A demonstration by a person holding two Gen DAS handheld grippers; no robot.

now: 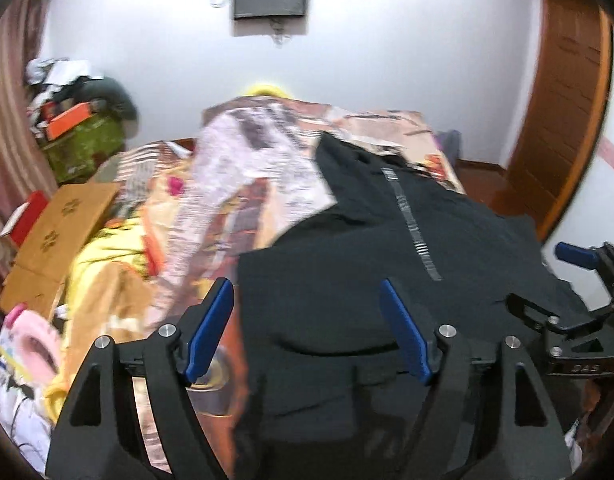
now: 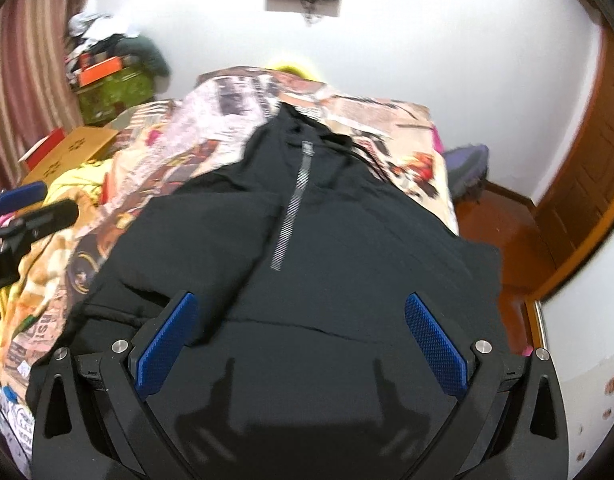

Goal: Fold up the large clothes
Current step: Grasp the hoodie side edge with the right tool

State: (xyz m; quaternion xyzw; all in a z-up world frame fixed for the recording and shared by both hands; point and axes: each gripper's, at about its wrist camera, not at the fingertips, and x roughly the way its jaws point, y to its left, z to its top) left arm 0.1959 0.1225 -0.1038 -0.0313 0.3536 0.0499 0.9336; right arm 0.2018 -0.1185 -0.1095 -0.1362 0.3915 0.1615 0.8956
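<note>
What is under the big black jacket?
The black jacket lies on a colourful patterned blanket that shows around its edges. What lies directly beneath its middle is covered.

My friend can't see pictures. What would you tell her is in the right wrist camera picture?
A big black zip-up top lies spread out on a bed with a busy patterned cover, its silver zipper running down the middle. The right tongs hang open above its near end, blue fingers wide apart, holding nothing. The left tongs peek in at the left edge.
</note>
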